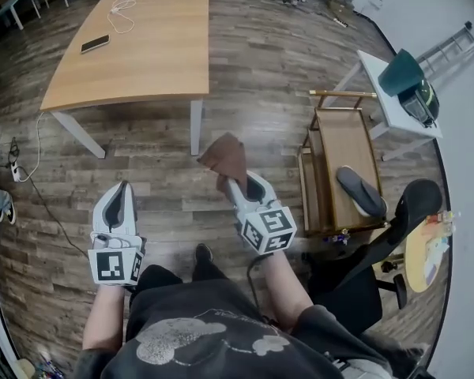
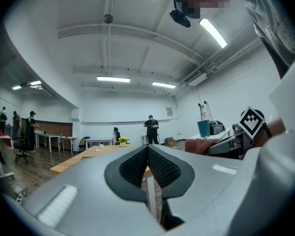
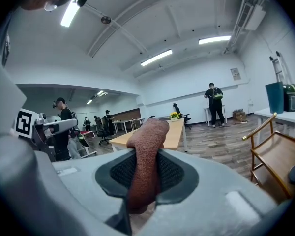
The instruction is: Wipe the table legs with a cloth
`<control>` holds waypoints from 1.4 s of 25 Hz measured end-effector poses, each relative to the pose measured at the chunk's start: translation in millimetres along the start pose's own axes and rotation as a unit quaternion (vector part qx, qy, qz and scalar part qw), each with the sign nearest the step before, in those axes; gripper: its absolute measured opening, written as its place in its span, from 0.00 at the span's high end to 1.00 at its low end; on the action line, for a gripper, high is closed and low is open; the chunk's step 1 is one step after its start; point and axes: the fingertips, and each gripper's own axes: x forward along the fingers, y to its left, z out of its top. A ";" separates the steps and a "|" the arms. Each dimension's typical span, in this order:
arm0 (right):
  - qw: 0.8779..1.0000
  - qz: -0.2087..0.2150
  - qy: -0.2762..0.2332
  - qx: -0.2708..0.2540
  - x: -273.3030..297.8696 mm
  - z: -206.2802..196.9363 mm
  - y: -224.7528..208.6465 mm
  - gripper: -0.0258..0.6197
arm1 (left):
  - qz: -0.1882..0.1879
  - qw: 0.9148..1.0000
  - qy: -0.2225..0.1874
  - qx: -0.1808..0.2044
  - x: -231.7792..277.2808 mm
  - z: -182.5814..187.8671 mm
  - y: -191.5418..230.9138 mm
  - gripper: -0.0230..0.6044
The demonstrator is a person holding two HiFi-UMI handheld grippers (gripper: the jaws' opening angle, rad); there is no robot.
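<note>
- Head view: the left gripper [image 1: 124, 188] is held low over the wood floor [image 1: 261, 77], pointing forward, with its jaws closed and nothing in them.
- Head view: the right gripper [image 1: 235, 183] points forward and slightly left. Its jaws are clamped on the lower part of a brown cloth [image 1: 223, 156], and the rest of the cloth stands up above the jaw tips.
- Head view: the cloth is near the front leg [image 1: 196, 126] of the wooden table [image 1: 142, 61] but apart from it. A phone [image 1: 95, 44] and a white cable [image 1: 123, 10] lie on the tabletop.
- Head view: to the right stands a wooden cart [image 1: 341, 144], with a dark slipper [image 1: 361, 191] lying on it. A black chair [image 1: 407, 212] is just beside the cart.
- Left gripper view: the two padded jaws meet at their tips, with no object between them. The table is visible beyond them, and the right gripper with the cloth is at the right edge.
- Right gripper view: the jaws are pressed onto the cloth from both sides. The cloth fills the gap and rises past the pads in a rounded fold. The table stands well beyond the fold, and the cart is at the right.
</note>
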 end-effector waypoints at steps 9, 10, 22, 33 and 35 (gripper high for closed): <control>1.000 -0.003 0.012 -0.017 75.7 8.3 33.1 0.83 | -0.009 1.000 0.012 -0.026 43.3 -19.7 73.1 0.93; 1.000 -0.011 0.012 -0.015 85.2 10.0 37.7 0.84 | -0.015 0.999 0.012 -0.030 50.1 -21.4 83.3 0.93; 0.994 -0.083 0.065 0.017 196.3 -36.0 80.0 0.83 | -0.108 0.992 0.040 -0.043 105.4 -80.7 164.9 0.93; 0.988 -0.087 0.126 0.035 273.2 -119.1 24.8 0.83 | -0.091 0.992 0.048 -0.074 163.1 -168.1 190.8 0.93; 0.987 -0.091 0.132 0.030 293.1 -137.2 8.1 0.83 | -0.089 0.992 0.047 -0.072 171.5 -196.1 192.7 0.93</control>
